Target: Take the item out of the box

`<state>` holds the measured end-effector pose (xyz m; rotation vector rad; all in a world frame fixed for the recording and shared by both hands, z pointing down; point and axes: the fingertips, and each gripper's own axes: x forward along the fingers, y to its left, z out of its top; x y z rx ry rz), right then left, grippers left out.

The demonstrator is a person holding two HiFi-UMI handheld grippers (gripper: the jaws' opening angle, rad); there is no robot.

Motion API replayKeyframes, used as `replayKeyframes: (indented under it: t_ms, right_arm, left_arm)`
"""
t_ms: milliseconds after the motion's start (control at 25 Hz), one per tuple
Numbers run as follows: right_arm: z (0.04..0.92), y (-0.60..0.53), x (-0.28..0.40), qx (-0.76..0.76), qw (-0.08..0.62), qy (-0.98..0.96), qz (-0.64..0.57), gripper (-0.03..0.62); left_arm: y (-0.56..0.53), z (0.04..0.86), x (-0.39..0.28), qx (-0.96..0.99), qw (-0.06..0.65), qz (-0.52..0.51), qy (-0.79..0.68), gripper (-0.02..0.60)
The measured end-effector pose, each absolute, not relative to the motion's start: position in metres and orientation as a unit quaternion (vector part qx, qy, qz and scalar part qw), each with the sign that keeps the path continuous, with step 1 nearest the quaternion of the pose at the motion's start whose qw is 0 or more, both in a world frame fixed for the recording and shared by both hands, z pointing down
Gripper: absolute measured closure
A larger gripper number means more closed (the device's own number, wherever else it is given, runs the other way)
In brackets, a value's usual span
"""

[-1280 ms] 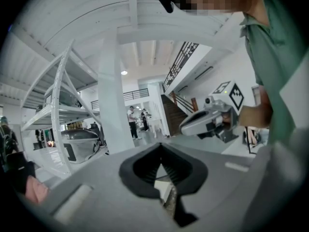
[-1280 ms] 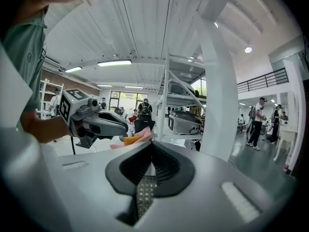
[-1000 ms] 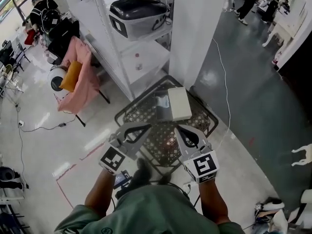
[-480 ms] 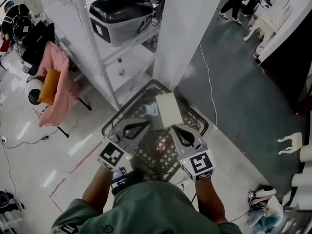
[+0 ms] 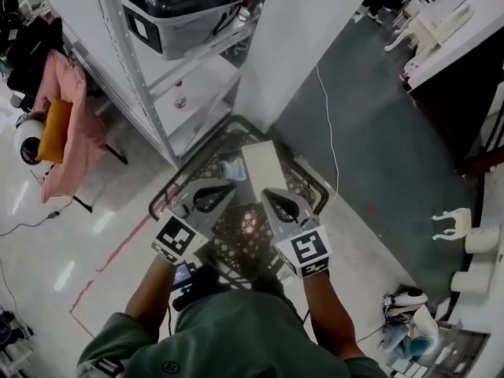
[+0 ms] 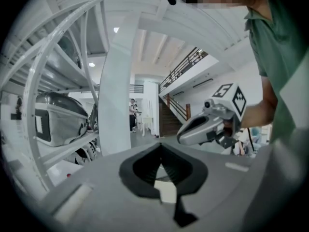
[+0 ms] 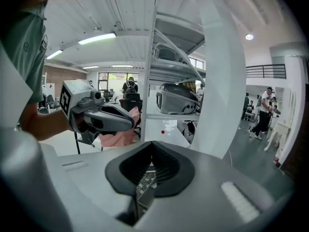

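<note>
A white box lies on a black lattice table, with a small pale item beside it on the left. Both grippers hover side by side over the near part of the table, short of the box, and touch nothing. My left gripper is shut and empty; in its own view the shut jaws point level into the room, with the right gripper alongside. My right gripper is also shut and empty; lattice shows below its jaws, and the left gripper is at its side.
A white shelving rack with a dark lidded bin stands behind the table on the left. A white pillar rises just behind the box. A pink-draped chair is far left. A cable runs over the grey floor.
The head view has shifted, so the table and box now lie further left and lower in the picture. Both grippers stay shut and side by side, nearer the box.
</note>
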<state>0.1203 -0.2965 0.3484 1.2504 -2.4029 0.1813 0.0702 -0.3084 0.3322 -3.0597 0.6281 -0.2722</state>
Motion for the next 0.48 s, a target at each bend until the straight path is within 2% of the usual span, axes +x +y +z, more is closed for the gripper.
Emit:
replayKeyframes:
  t_ms: [480]
  right_arm:
    - [0.487, -0.374, 0.129, 0.368, 0.246, -0.888, 0.128, 0.586]
  left_arm:
    - [-0.372, 0.449, 0.068, -0.944, -0.06, -0.148, 0.288, 0.578]
